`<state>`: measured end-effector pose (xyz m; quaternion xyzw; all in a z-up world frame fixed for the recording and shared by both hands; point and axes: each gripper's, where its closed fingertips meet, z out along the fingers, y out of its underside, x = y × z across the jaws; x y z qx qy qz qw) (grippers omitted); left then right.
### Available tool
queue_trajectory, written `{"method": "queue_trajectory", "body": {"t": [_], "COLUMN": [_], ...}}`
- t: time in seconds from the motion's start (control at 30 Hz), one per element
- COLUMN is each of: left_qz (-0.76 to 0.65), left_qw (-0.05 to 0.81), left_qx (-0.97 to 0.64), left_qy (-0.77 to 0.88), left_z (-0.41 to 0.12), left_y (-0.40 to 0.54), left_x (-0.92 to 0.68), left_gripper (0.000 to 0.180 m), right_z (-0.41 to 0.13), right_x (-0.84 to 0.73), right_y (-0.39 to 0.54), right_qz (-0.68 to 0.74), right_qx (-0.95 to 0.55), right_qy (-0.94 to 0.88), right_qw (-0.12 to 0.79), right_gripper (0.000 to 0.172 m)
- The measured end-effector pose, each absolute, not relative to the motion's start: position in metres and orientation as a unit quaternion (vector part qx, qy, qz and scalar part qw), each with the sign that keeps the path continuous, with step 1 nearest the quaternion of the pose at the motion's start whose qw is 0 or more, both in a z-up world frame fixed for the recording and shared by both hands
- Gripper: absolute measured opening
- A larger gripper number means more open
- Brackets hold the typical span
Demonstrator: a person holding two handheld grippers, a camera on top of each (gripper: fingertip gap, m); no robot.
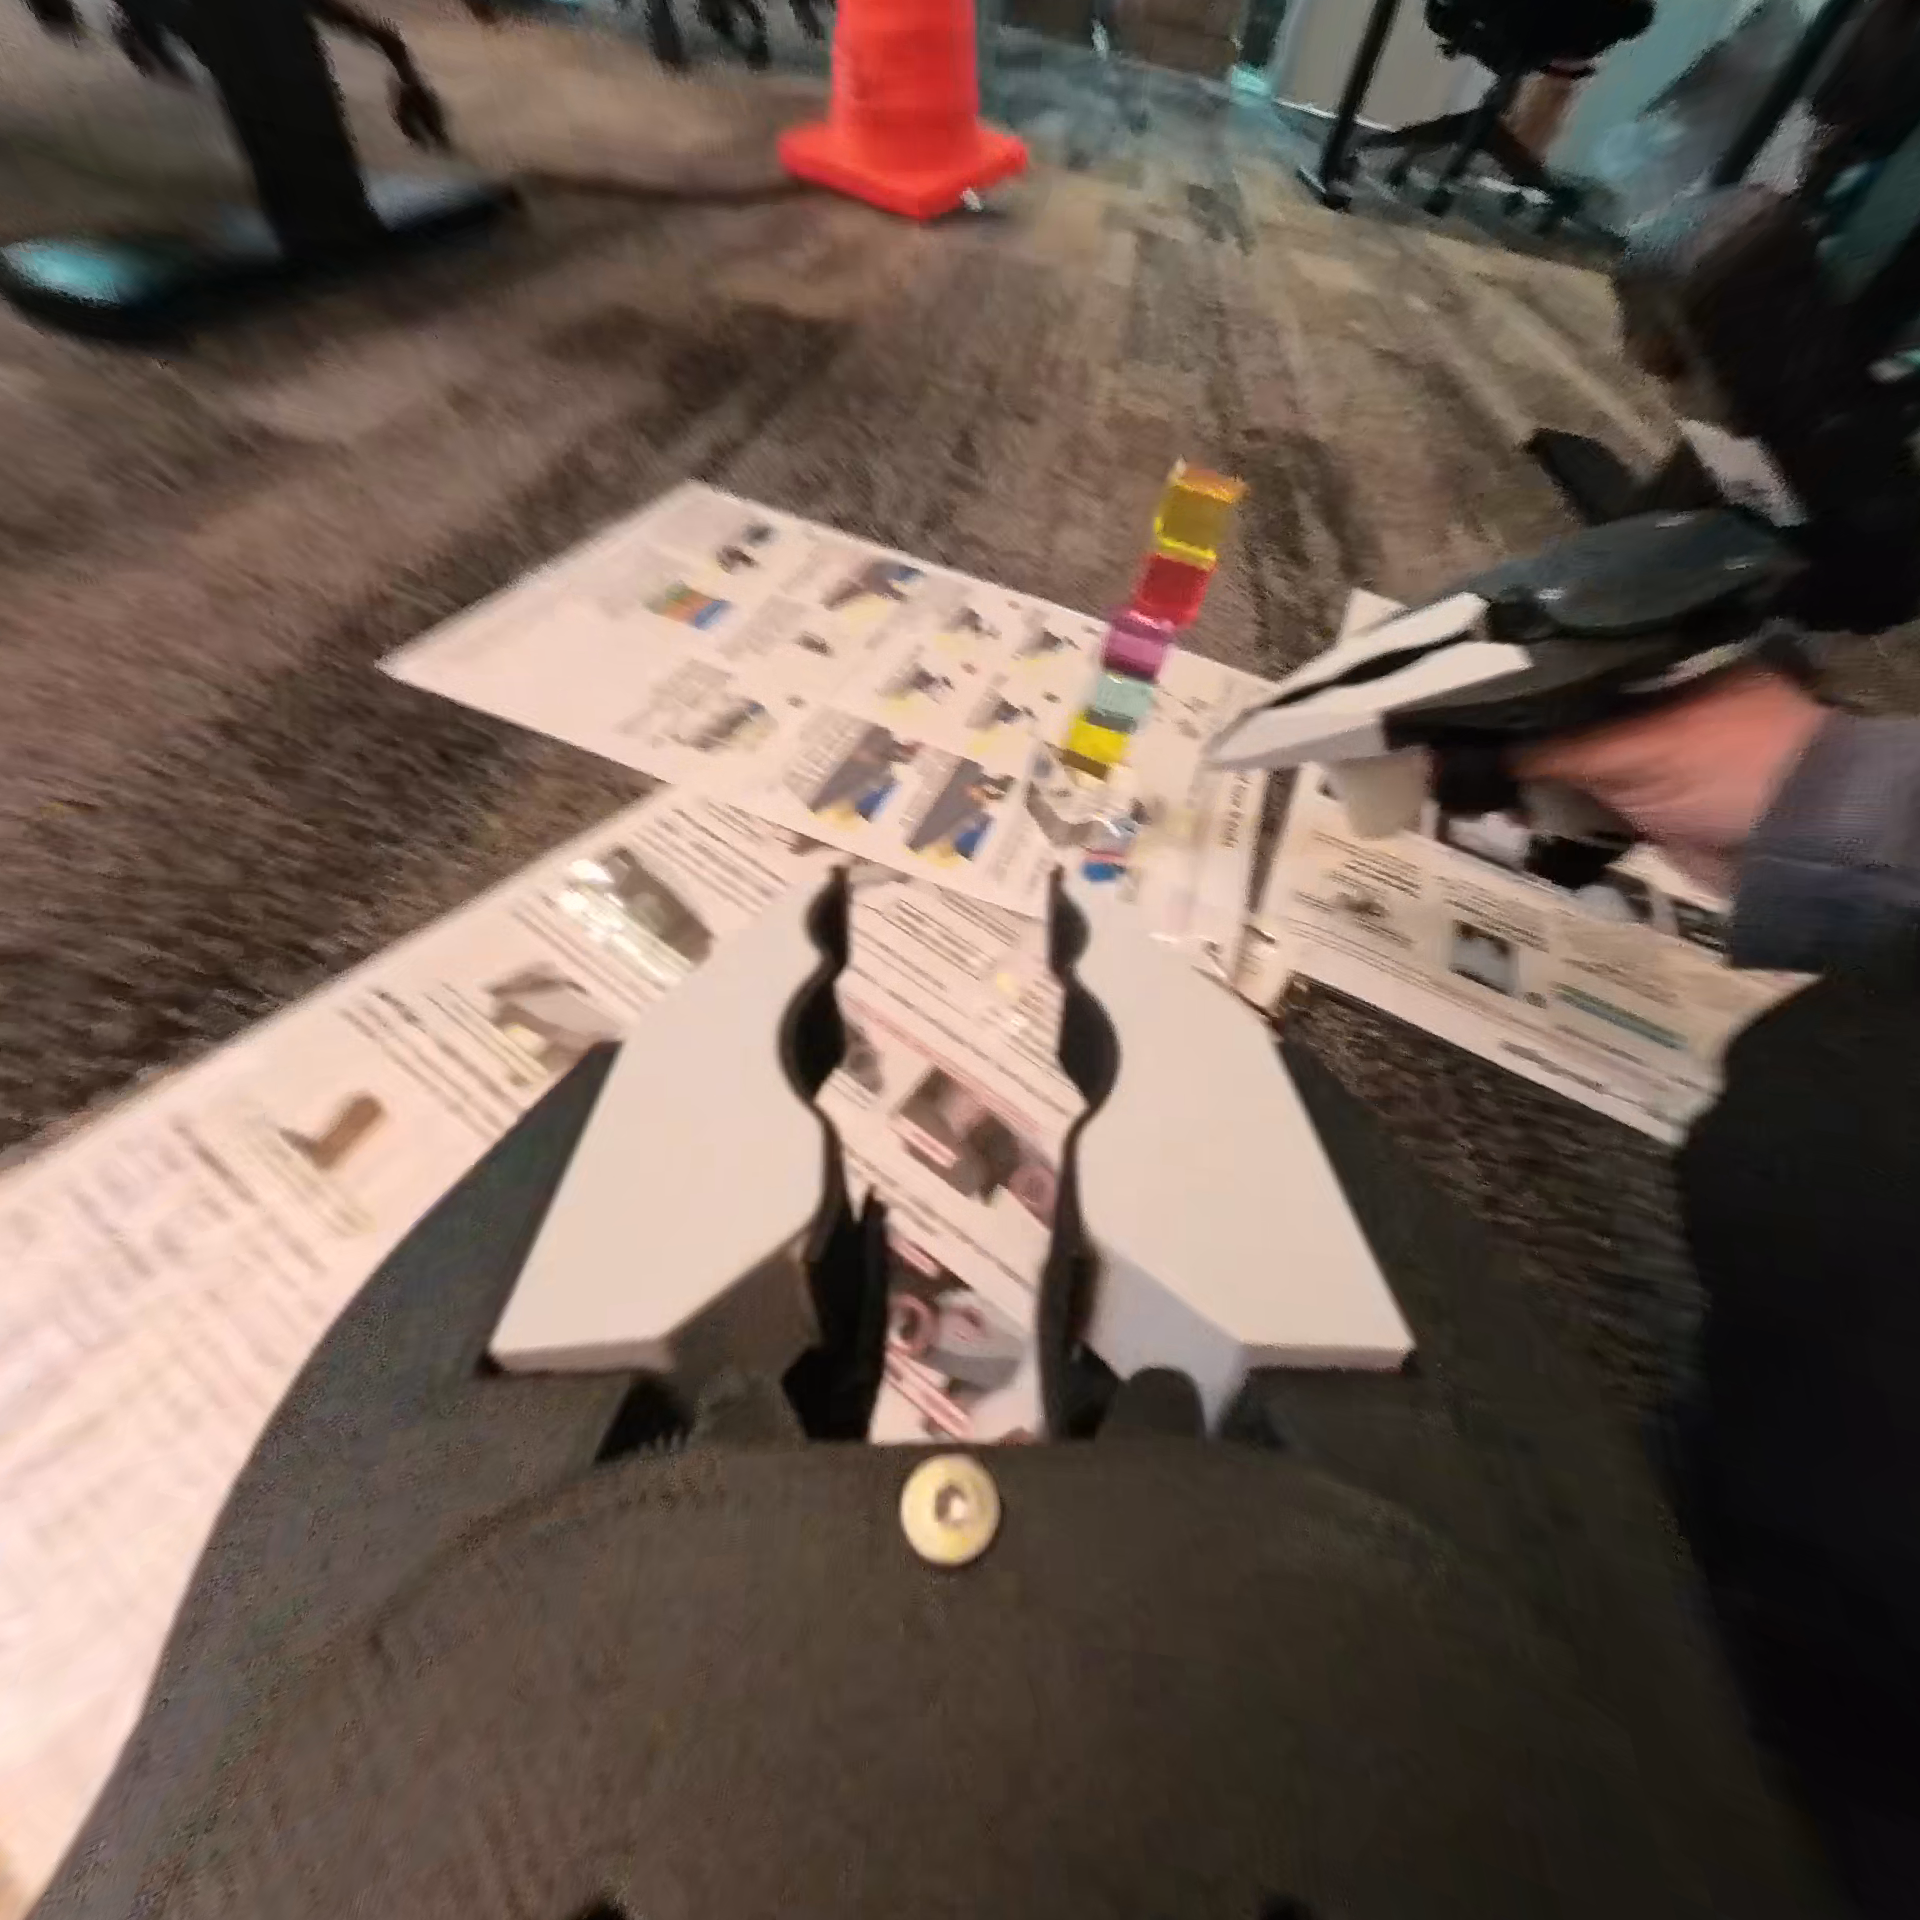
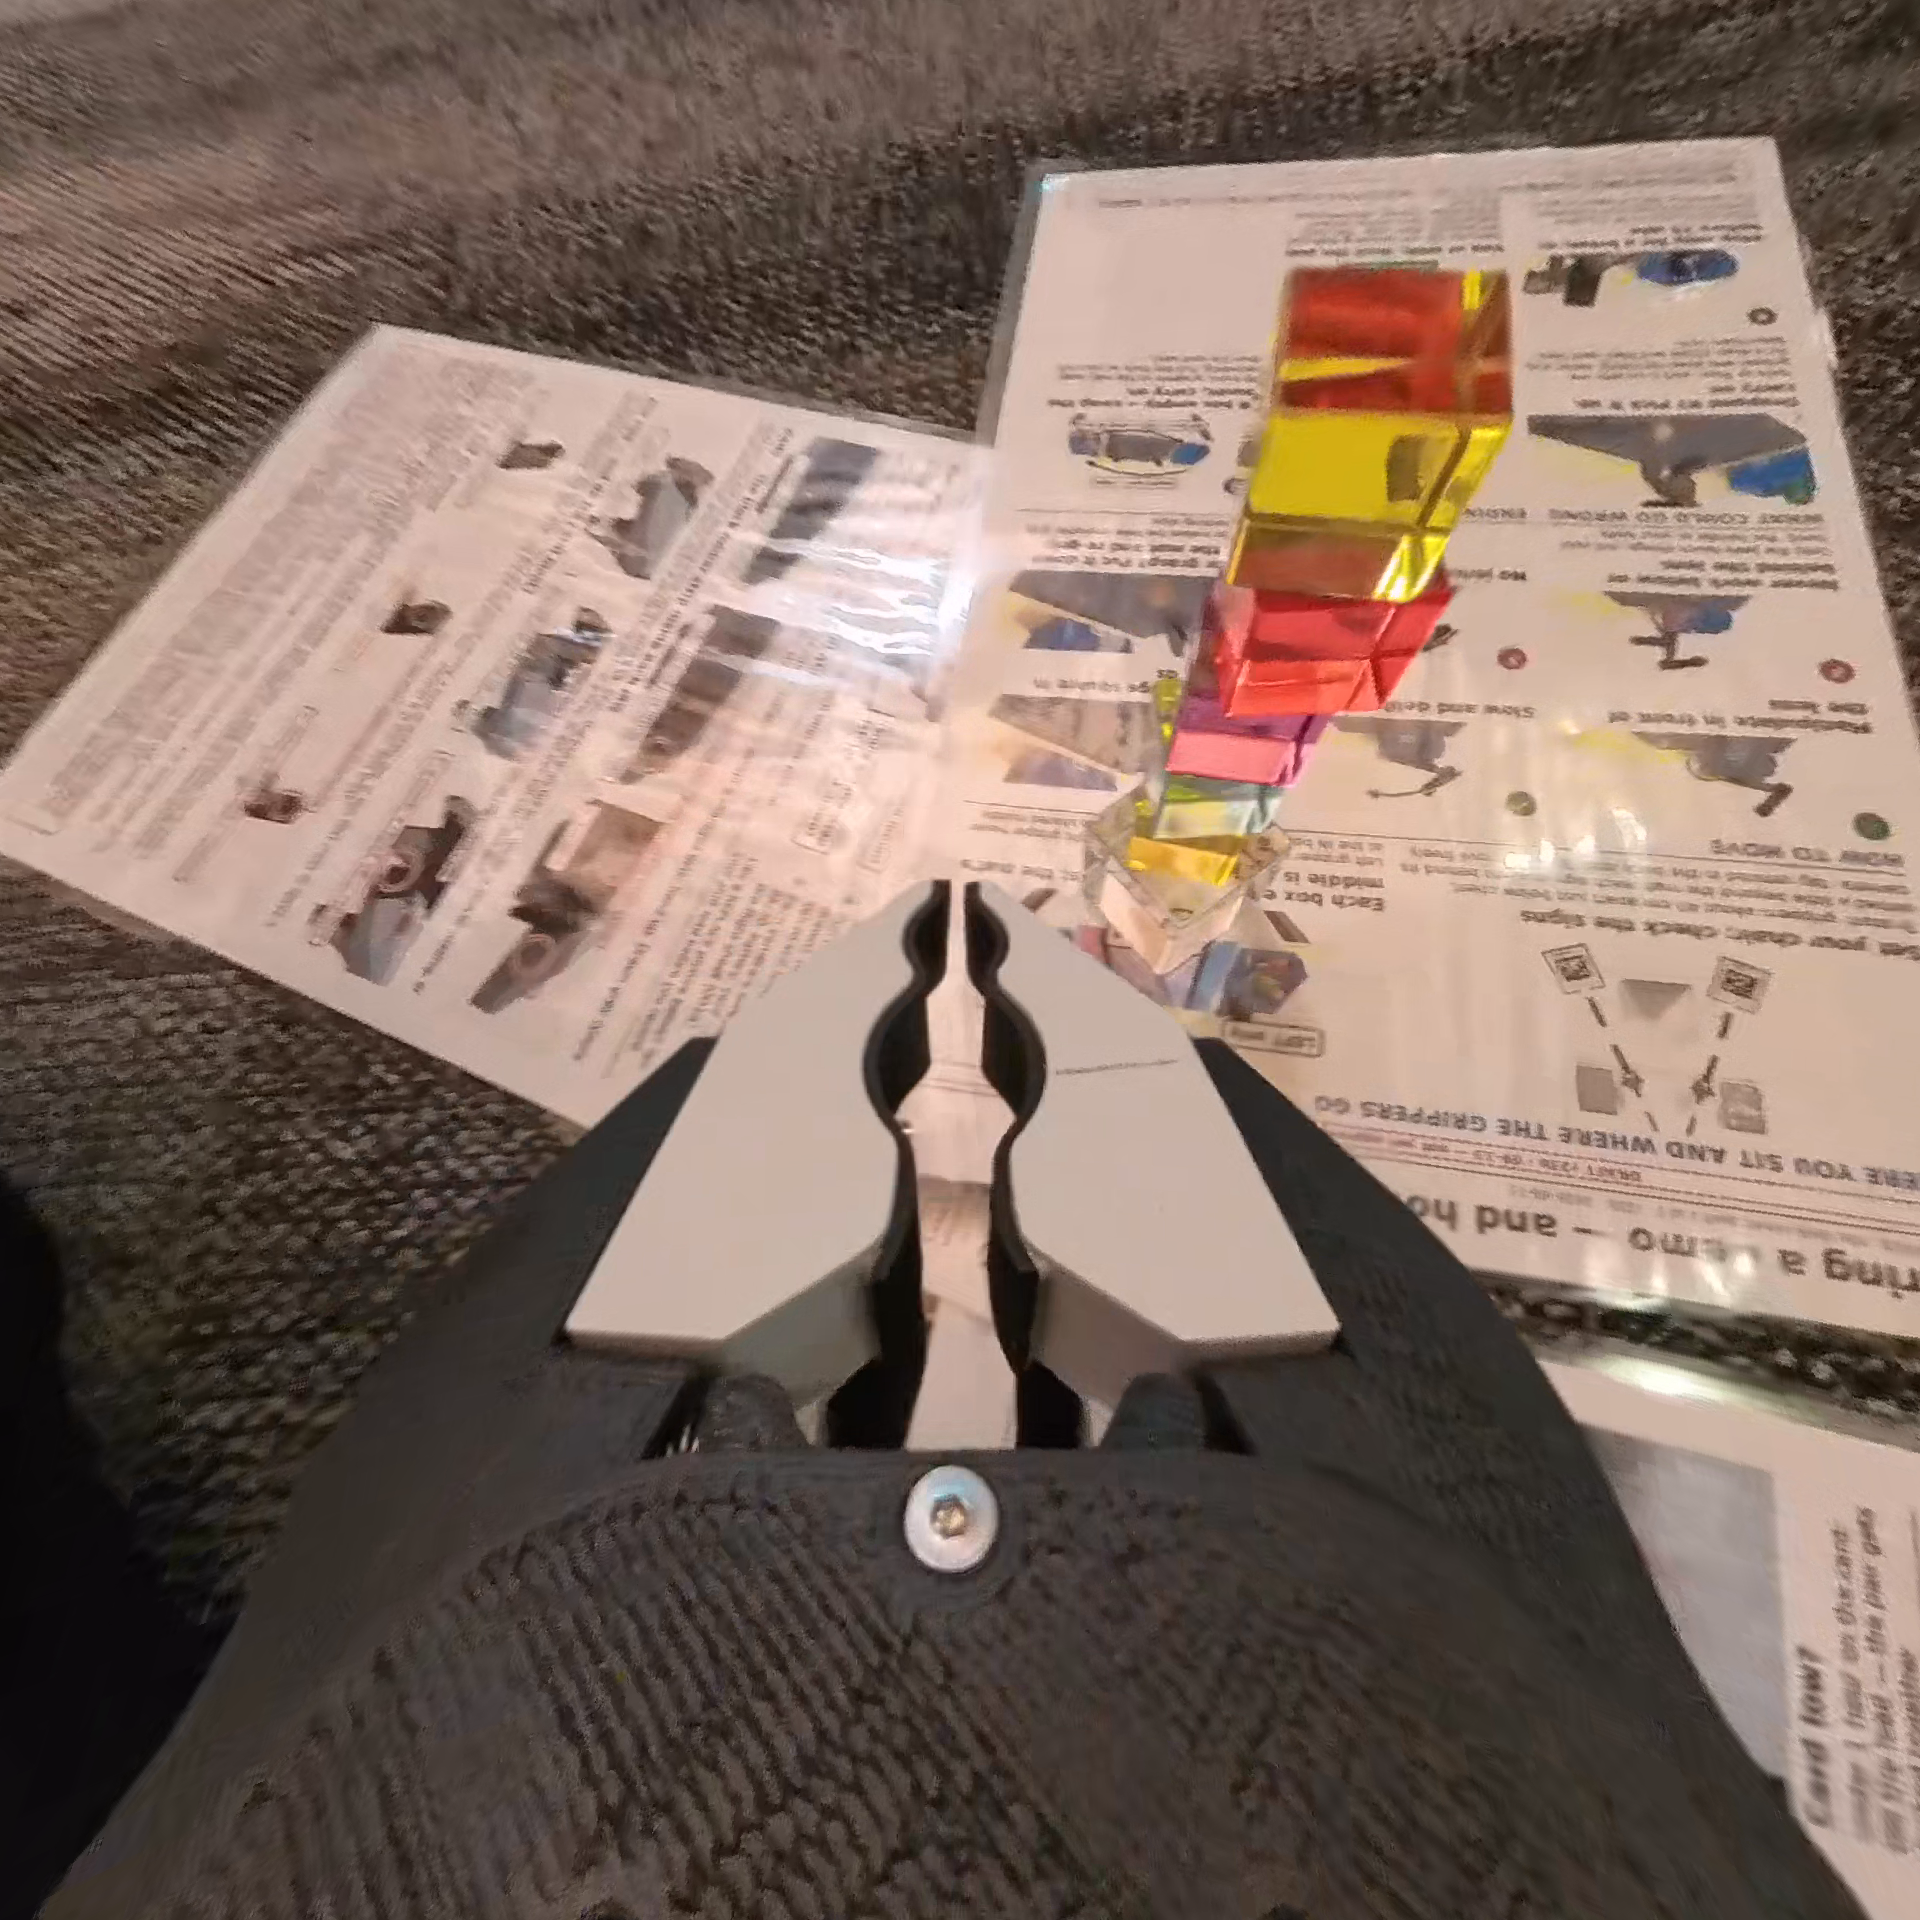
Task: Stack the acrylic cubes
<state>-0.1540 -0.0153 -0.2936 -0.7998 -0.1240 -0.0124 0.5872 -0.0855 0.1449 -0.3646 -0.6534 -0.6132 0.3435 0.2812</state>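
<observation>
A tall, slightly crooked tower of translucent cubes (image 2: 1340,582) stands on a laminated instruction sheet (image 2: 1621,935) on the floor, in the right half of the right wrist view. From the top down the cubes are yellow-orange, red, magenta, pale teal and yellow, with clear cubes at the base; each sits a little offset from the one below.

The right gripper (image 2: 956,888) fills the lower centre of that view. Its two grey fingers (image 2: 1091,1039) are almost closed, tips only a thin slit apart, and nothing is between them. The tips are just beside the tower's base, to its left, not touching it.

In the left wrist view, which is blurred by motion, the left gripper (image 1: 948,883) is at lower centre with its fingers parted and printed paper showing through the gap; it grasps nothing. The tower (image 1: 1143,623) appears right of centre, well apart from these fingertips. The right gripper (image 1: 1231,748) reaches in from the right edge, held by a hand (image 1: 1662,790).

A second printed sheet (image 2: 468,707) lies at the left, on grey carpet (image 2: 416,156). An orange traffic cone (image 1: 904,104) stands at the top of the left wrist view, with office chair bases (image 1: 1475,135) nearby.
</observation>
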Motion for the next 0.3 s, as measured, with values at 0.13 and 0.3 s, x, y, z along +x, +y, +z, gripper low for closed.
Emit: {"method": "queue_trajectory", "body": {"t": [0.13,0.3], "left_qz": [-0.025,0.006], "left_qw": [0.52,0.505], "left_qx": [-0.84,-0.855], "left_qy": [-0.153,-0.12], "left_z": [-0.32,-0.327], "left_y": [-0.021,-0.02], "left_x": [-0.157,-0.154], "left_gripper": [0.008,0.0], "right_z": [-0.381,-0.401], "right_x": [-0.097,-0.11], "right_y": [0.143,0.131], "right_qz": [0.312,0.178], "right_qx": [-0.609,-0.476], "right_qy": [-0.665,-0.781], "right_qw": [0.3,0.362], "right_gripper": [0.0,0.0]}}
